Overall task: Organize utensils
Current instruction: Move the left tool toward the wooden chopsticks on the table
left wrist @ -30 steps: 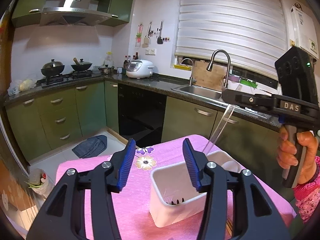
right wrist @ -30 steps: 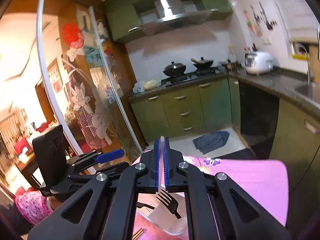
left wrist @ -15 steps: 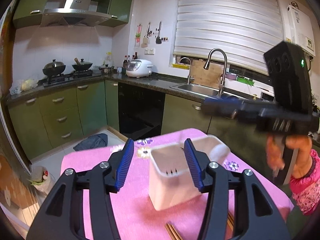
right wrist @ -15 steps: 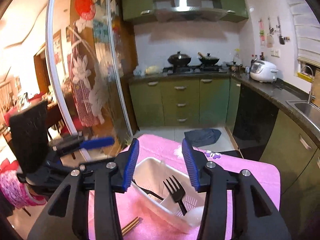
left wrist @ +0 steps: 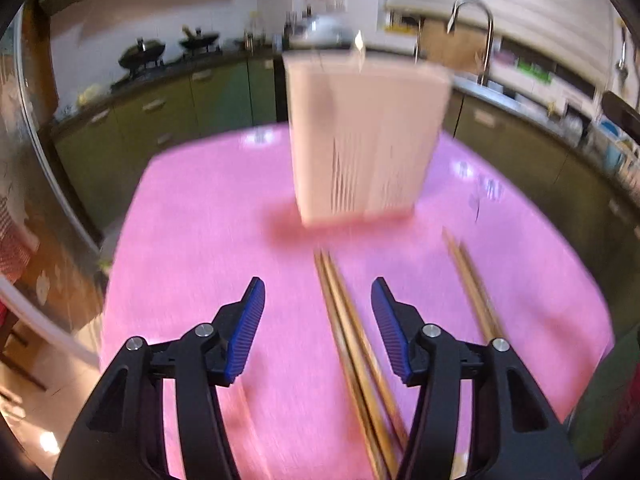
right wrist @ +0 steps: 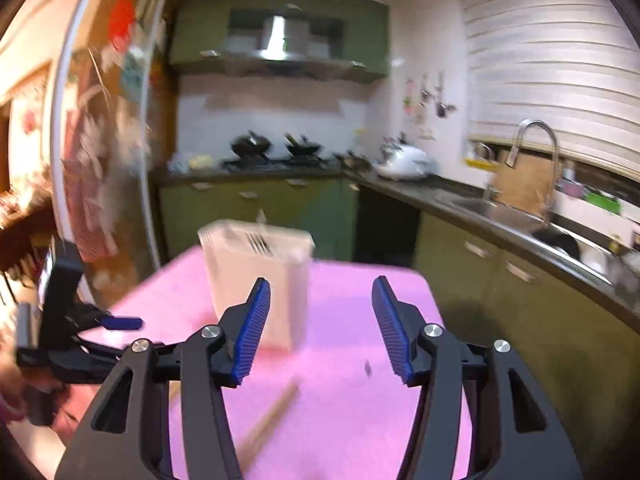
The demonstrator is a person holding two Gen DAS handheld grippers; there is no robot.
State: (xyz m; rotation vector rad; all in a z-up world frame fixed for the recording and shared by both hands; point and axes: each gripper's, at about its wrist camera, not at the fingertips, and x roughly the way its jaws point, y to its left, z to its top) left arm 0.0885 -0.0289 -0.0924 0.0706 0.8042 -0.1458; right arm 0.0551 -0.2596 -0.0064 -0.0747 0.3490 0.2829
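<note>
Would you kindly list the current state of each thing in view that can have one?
White utensil holder: upright on the pink tablecloth, utensils inside.
Chopstick pair: flat on the cloth, between the left gripper's jaws, untouched.
Second chopstick pair: flat on the cloth, further right.
Left gripper: jaws opening, holding nothing.
Right gripper: jaws opening, empty.

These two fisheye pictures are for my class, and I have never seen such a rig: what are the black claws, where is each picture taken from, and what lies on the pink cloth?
A person holds a two-finger tool in each hand, with a camera looking along its fingers. One picture looks past the left gripper, the other past the right gripper. Both are opening and hold nothing. On the pink tablecloth stands a white utensil holder with chopsticks lying before it. Both pictures are blurred.
</note>
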